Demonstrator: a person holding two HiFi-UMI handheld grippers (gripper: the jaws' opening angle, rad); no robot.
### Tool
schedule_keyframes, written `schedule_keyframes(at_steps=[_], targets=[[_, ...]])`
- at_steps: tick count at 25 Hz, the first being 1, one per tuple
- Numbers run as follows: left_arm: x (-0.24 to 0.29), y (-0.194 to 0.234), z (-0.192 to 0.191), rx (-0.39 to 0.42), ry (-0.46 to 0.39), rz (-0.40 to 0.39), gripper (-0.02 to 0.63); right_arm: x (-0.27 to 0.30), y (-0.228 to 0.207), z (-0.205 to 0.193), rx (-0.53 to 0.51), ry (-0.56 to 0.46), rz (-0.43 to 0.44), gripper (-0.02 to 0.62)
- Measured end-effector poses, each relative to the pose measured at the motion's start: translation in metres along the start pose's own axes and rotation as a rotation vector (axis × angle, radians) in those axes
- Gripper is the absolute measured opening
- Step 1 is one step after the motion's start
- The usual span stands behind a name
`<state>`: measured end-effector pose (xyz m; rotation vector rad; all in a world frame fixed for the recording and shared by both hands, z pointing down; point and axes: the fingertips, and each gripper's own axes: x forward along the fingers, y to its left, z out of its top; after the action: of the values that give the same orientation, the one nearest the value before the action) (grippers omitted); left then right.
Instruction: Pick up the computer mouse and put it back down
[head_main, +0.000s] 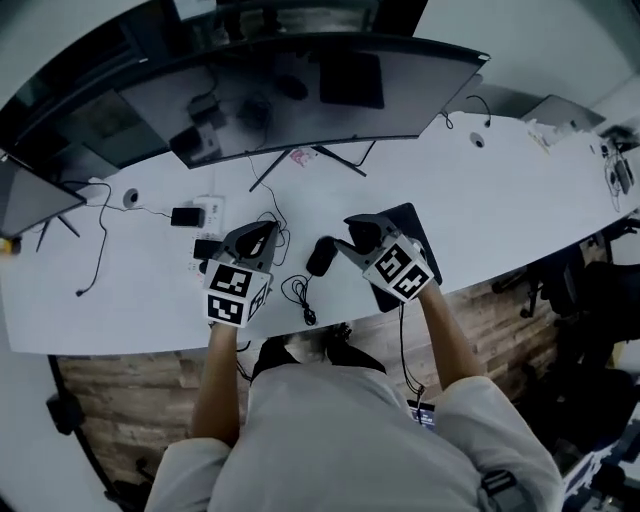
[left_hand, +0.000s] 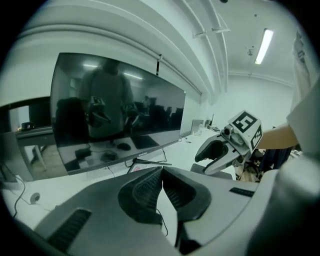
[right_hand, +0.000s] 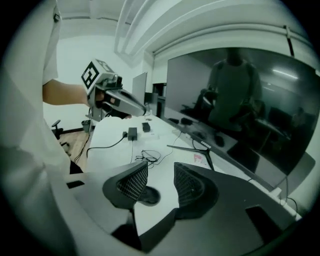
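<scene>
The black computer mouse (head_main: 321, 256) lies on the white desk (head_main: 130, 290), just left of a black mouse pad (head_main: 412, 226). My right gripper (head_main: 350, 238) hangs right beside the mouse, slightly above it. In the right gripper view that gripper (right_hand: 160, 175) is open with nothing between its pads, and the mouse (right_hand: 144, 195) shows on the desk below, partly hidden by the left jaw. My left gripper (head_main: 262, 240) hovers over the desk to the left of the mouse. In the left gripper view it (left_hand: 161, 181) is shut and empty, its pads touching.
A wide curved monitor (head_main: 300, 90) on a thin-legged stand (head_main: 300, 160) fills the back of the desk. A small black device (head_main: 187, 216) and a white power strip (head_main: 211, 212) lie left of my left gripper. A coiled cable (head_main: 298, 292) sits near the front edge.
</scene>
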<state>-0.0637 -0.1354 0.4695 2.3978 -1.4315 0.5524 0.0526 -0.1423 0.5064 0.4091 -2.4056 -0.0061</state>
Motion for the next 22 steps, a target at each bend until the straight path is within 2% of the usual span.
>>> schedule_keyframes(at_steps=[4, 10, 13, 16, 22], targets=[[0.007, -0.002, -0.018, -0.042, 0.033, 0.052, 0.017, 0.024, 0.013, -0.040, -0.139, 0.080, 0.203, 0.215], [0.012, -0.006, -0.054, -0.115, 0.080, 0.123, 0.017, 0.061, 0.030, -0.082, -0.345, 0.162, 0.433, 0.274], [0.013, -0.007, -0.068, -0.136, 0.096, 0.141, 0.017, 0.078, 0.042, -0.105, -0.478, 0.245, 0.533, 0.305], [0.013, -0.007, -0.078, -0.149, 0.107, 0.153, 0.017, 0.094, 0.050, -0.127, -0.599, 0.325, 0.606, 0.351], [0.010, -0.001, -0.092, -0.181, 0.112, 0.172, 0.017, 0.120, 0.065, -0.131, -0.635, 0.331, 0.671, 0.372]])
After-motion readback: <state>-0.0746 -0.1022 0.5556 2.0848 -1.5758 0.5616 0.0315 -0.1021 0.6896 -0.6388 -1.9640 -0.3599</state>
